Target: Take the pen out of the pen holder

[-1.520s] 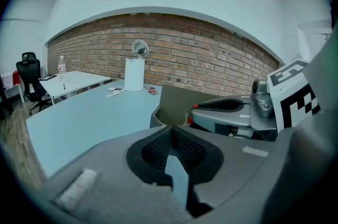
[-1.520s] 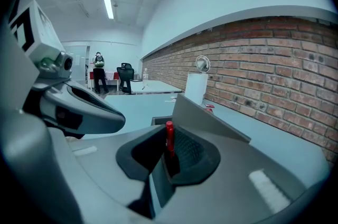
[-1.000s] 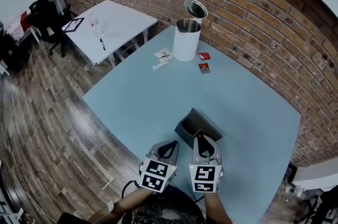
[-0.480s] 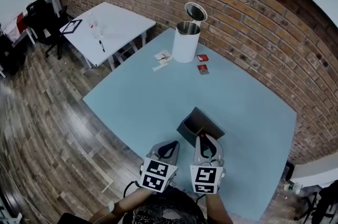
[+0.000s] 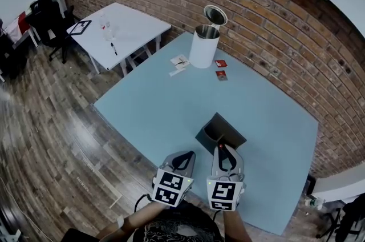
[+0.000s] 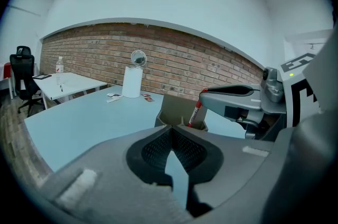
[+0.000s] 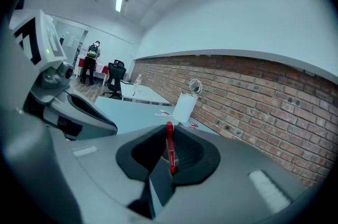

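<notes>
A dark grey pen holder [image 5: 219, 131] stands on the pale blue table [image 5: 171, 104], near its front edge. My right gripper [image 5: 221, 149] hovers just in front of the holder, shut on a red pen [image 7: 169, 146] that stands upright between its jaws. In the left gripper view the red pen [image 6: 196, 112] slants down from those jaws towards the pen holder [image 6: 175, 110]; I cannot tell whether its lower end is inside. My left gripper [image 5: 183, 156] rests beside the right one. Its jaws meet with nothing between them, as the left gripper [image 6: 171, 130] shows in its own view.
A white bin [image 5: 204, 47] with its lid up stands at the table's far side by the brick wall. Two red packets [image 5: 220, 67] and some papers [image 5: 179, 61] lie near it. A white table [image 5: 122, 27] and office chairs are farther left.
The right gripper with the pen has drawn slightly back from the holder. The left gripper has hardly moved. The view has shifted a little.
</notes>
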